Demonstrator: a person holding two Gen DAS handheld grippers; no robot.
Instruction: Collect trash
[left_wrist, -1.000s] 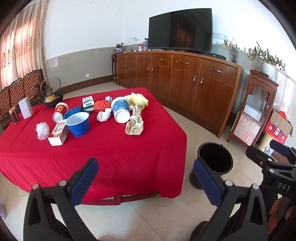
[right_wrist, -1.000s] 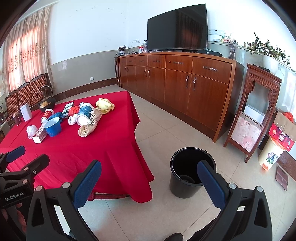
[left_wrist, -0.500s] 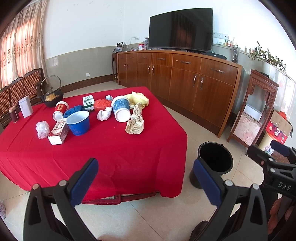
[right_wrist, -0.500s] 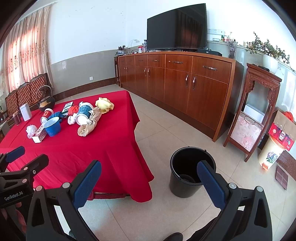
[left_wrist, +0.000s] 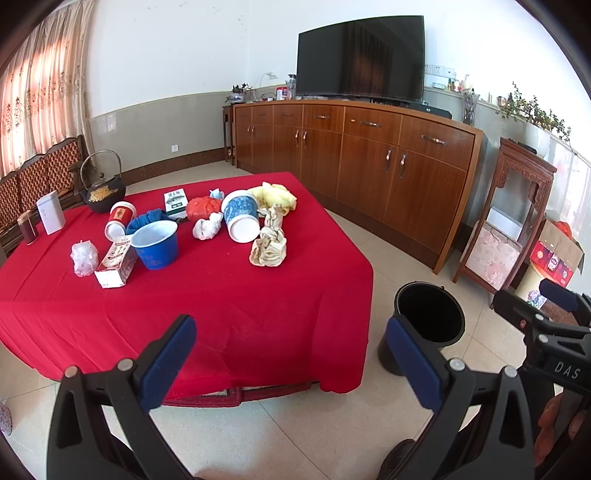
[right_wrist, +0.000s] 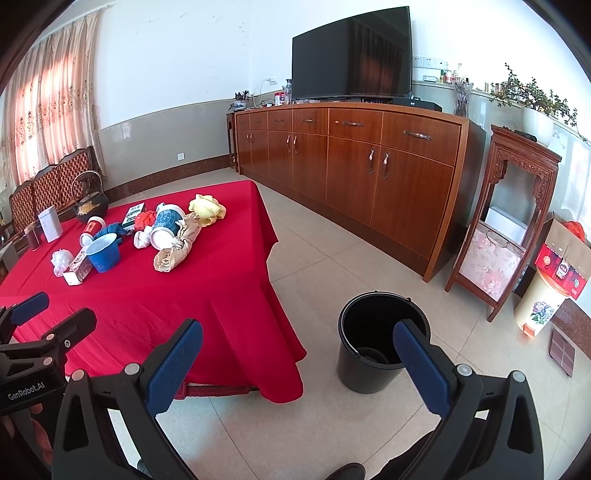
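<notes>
Trash lies on a red-clothed table (left_wrist: 240, 306): a blue bowl (left_wrist: 155, 243), a tipped blue-white cup (left_wrist: 240, 219), a beige crumpled rag (left_wrist: 269, 247), a white wad (left_wrist: 207, 229), a red bag (left_wrist: 201, 208), a yellow cloth (left_wrist: 275, 195), a carton (left_wrist: 116, 264) and a clear plastic wad (left_wrist: 84, 256). A black bucket (right_wrist: 376, 339) stands on the floor right of the table; it also shows in the left wrist view (left_wrist: 428, 317). My left gripper (left_wrist: 288, 354) and right gripper (right_wrist: 299, 358) are both open and empty, held short of the table.
A black kettle (left_wrist: 101, 194), a white box (left_wrist: 50, 218) and a dark jar (left_wrist: 27, 230) stand at the table's far left. A long wooden sideboard (right_wrist: 351, 166) with a TV runs along the back wall. A carved stand (right_wrist: 498, 236) and boxes are at the right.
Both views have shifted only slightly; the table and bucket sit a touch lower in frame. Nothing was grasped or released.
</notes>
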